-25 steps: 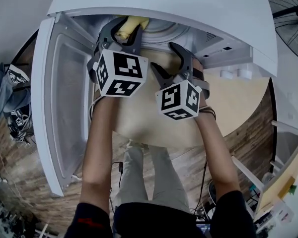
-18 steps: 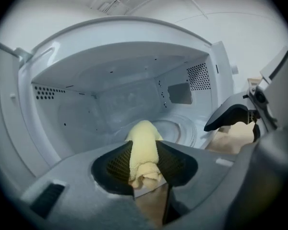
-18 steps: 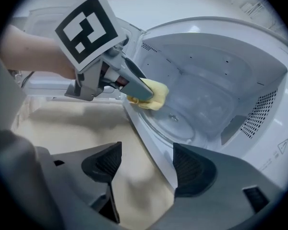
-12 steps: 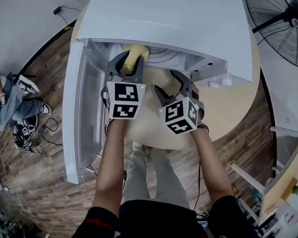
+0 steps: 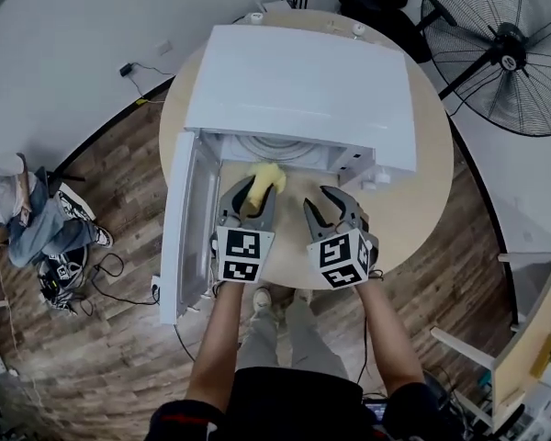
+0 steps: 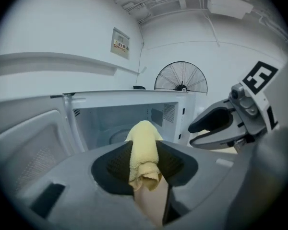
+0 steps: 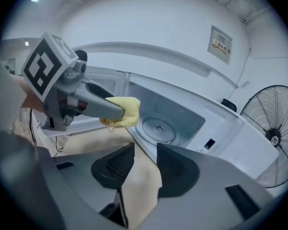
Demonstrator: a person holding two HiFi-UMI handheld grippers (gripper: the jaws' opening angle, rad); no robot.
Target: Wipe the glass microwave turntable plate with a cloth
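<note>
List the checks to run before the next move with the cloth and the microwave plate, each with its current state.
1. Yellow cloth held by left gripper: ok, jaws shut on it.
2. Right gripper free: ok, jaws have just been closing partway, nothing between them.
3. Microwave door open: ok.
4. Glass plate lying inside microwave: ok.
5. Plate wiped clean: cannot tell.

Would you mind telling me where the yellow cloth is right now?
In the head view, the yellow cloth is clamped in the left gripper, just in front of the open microwave, with the glass turntable plate inside beyond it.
</note>
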